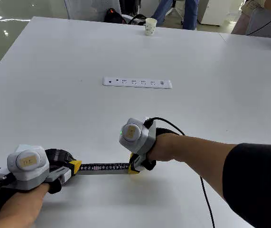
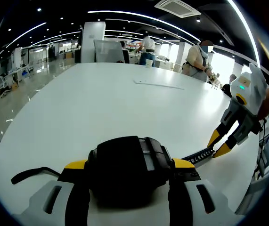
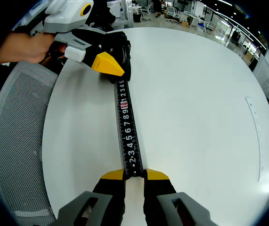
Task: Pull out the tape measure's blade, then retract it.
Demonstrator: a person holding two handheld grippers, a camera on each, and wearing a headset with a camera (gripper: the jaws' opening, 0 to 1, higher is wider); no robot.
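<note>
On table [image 1: 78, 57] | left gripper [image 2: 129, 164] holds case [image 1: 58, 155] | right gripper [image 3: 135, 175] holds blade [image 3: 126, 122] | cup [image 1: 150, 26] far

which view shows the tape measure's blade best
The right gripper view: the blade runs up the middle with its numbers readable, from the right gripper to the case. The head view shows it as a thin dark strip, too small to read; the left gripper view shows a short piece beyond the case.
</note>
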